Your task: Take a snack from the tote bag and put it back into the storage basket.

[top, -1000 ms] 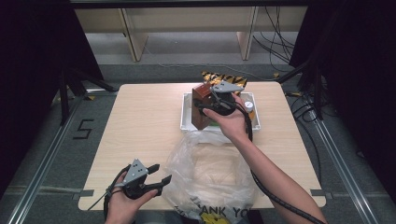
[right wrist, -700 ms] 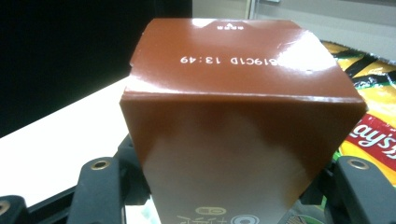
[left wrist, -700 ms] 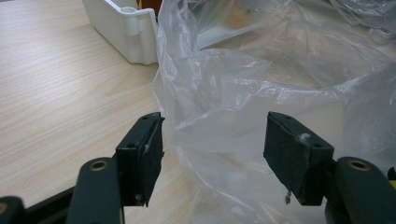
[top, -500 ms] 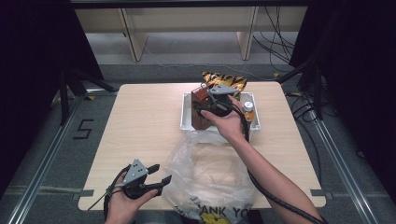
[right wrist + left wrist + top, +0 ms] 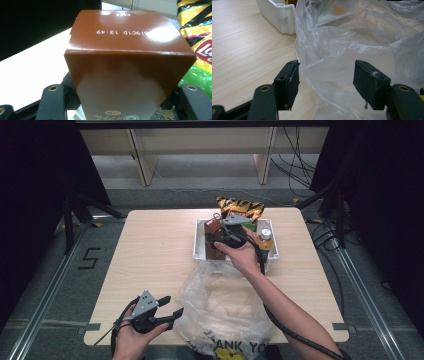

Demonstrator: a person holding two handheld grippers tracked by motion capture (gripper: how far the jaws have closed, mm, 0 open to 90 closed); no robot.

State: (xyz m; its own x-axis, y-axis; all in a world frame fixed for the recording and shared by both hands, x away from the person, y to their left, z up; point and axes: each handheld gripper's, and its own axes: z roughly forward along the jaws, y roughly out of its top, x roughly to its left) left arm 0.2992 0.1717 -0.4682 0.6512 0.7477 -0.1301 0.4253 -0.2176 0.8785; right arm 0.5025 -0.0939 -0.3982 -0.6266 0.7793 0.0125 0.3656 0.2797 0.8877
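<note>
A brown carton [image 5: 125,62] stands between the jaws of my right gripper [image 5: 122,90], which is shut on it. In the high view the brown carton [image 5: 214,229] sits upright at the left end of the white bin [image 5: 200,251], with my right gripper [image 5: 220,240] over the bin. My left gripper [image 5: 172,305] stands open near the table's front edge, at the left side of a clear plastic bag [image 5: 225,305]. The left gripper view has the open left gripper [image 5: 327,77] with the plastic bag [image 5: 352,42] crumpled just ahead of its jaws.
A yellow and black chips bag [image 5: 240,207] stands at the bin's far side. An orange drink bottle [image 5: 265,240] stands in the bin's right end. The bin's corner [image 5: 277,12] lies beyond the bag.
My right gripper has shifted slightly left and nearer with the brown carton in it. The left gripper has stayed where it was.
</note>
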